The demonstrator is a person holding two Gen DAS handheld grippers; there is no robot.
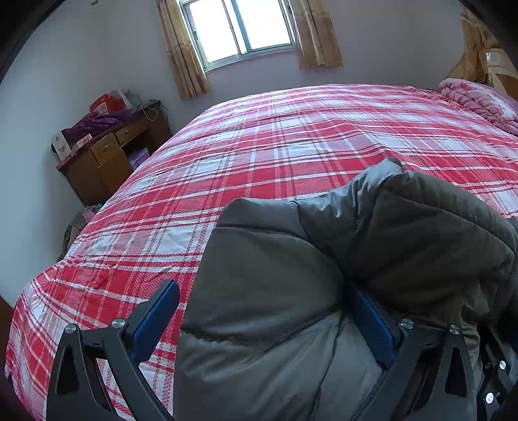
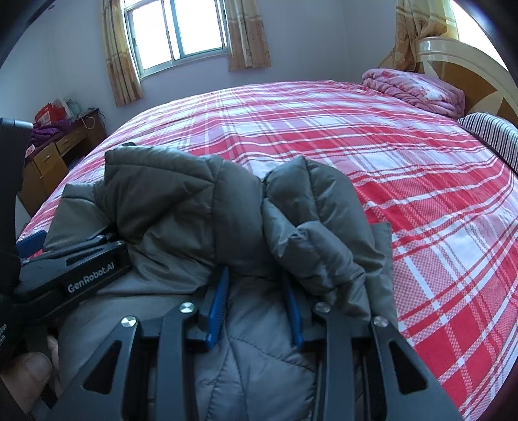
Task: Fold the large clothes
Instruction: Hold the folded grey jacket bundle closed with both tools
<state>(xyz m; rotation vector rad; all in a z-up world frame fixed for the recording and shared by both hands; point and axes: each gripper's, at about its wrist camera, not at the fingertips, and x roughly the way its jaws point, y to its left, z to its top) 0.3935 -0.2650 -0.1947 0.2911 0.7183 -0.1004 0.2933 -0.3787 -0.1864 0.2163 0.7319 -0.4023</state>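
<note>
Together we hold two grippers over one grey quilted jacket [image 1: 291, 291], which lies bunched at the near edge of the bed [image 1: 291, 136].

Through the left wrist camera we count two blue-padded fingers [image 1: 155, 320] on our left gripper [image 1: 262, 324]. They stand spread wide, with a puffy fold of the jacket filling the gap between them and touching the right pad; they do not pinch it. The jacket is a soft, stitched, slightly shiny mass heaped toward the near right corner of the bed; its long axis is hard for us to tell. One red-and-white plaid sheet covers the bed, one pink blanket [image 1: 479, 100] sits at the far right corner, and one wooden desk [image 1: 110, 155] stands by the wall on the left, under one window [image 1: 239, 29] with two curtains.

Through the right wrist camera our right gripper [image 2: 255, 307] has its two blue pads [image 2: 218, 307] partly closed around a thick ridge of the jacket [image 2: 194, 207]; whether they truly grip it, we cannot tell. The bundle spreads roughly along the near edge, two padded lobes rising from it. The left gripper [image 2: 81, 259] rests on the jacket's left side. One striped pillow [image 2: 489, 136] lies at the right edge.
</note>
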